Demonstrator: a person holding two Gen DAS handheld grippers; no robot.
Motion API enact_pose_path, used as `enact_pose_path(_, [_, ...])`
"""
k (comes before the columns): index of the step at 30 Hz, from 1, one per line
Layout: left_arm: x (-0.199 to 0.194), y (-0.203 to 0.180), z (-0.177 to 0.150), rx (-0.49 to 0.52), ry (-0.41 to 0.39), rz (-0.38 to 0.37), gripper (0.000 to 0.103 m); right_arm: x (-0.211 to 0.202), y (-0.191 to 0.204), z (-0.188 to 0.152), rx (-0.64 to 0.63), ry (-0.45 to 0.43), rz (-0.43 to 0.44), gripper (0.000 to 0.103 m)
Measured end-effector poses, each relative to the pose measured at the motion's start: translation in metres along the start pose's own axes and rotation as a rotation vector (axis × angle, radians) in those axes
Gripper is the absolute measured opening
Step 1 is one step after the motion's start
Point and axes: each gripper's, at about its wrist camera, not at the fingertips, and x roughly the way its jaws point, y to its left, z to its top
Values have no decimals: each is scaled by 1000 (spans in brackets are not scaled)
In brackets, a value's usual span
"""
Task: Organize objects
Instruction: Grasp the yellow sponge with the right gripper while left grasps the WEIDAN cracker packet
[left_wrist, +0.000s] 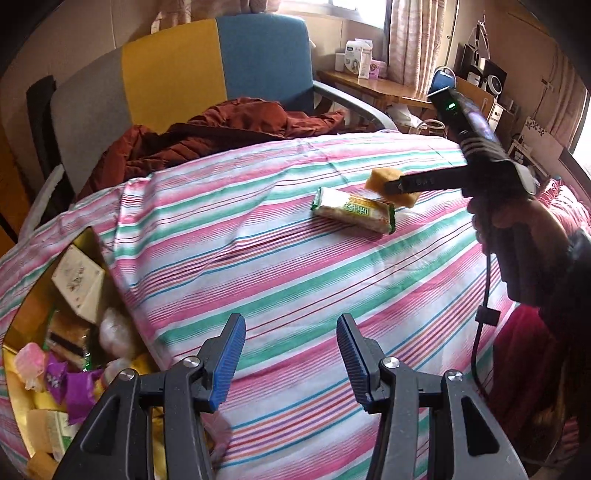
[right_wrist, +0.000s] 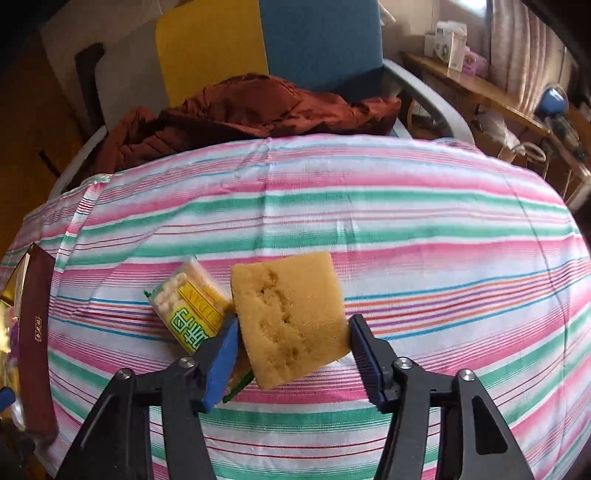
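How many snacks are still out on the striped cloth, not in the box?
2: a yellow cake square gripped by the right gripper above the cloth, and a green-wrapped snack pack lying beside it. Others may be hidden.

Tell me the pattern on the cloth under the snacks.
The cloth has pink, green and white stripes with thin blue and red lines, clearest in the right wrist view.

Porous matt sponge (right_wrist: 291, 317), glossy plastic snack wrapper (right_wrist: 190, 302), striped woven cloth (right_wrist: 406, 221), ribbed blue jaws

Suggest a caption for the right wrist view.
Right gripper holding a yellow sponge above a snack packet on striped cloth.
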Motion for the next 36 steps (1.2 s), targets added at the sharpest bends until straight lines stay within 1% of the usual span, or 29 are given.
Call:
enact_pose_path(3, [13,-5,13,-13,21,-26,52,-14,-16,1,75,-38,-44,55])
enact_pose_path(5, [25,-10,24,-34,40,-51,52,-21,-27,2,117,-57,-101,55])
enact_pose_path(7, [36,-14,34,-56,63,-75,52,-22,-37,0,146,-47,-165,55])
enact_pose_path(9, [51,-19,47,-90,94,-107,52,-18,-46,-2,165,-14,-217,56])
enact_pose_path(11, [66,-23,59,-131,125,-141,52,-14,-51,-3,185,15,-218,56])
enact_pose_path(14, [94,-27,79,-214,176,-179,51,-13,-52,-4,191,22,-216,56])
enact_pose_path(15, [100,-28,84,-232,181,-183,51,-13,-53,-3,195,24,-210,56])
enact_pose_path(19, [126,-35,108,-286,189,-161,51,-13,-54,-5,202,32,-194,56])
enact_pose_path(22, [144,-37,122,-347,210,-168,52,-12,-55,-5,207,40,-185,57])
enact_pose_path(26, [167,-42,136,-374,231,-159,52,-8,-57,-5,210,49,-181,58])
enact_pose_path(27, [172,-44,139,-376,236,-147,52,-9,-57,-5,211,49,-180,58])
enact_pose_path(29, [182,-50,144,-345,245,-120,54,-9,-58,-5,215,51,-176,59])
enact_pose_path(31, [184,-59,147,-286,236,-92,56,-8,-59,-6,219,54,-176,59])
enact_pose_path(33, [186,-66,149,-239,244,-63,57,-7,-60,-6,225,62,-176,60])
enact_pose_path(36, [190,-74,154,-213,247,-39,60,-7,-61,-6,230,61,-178,61])
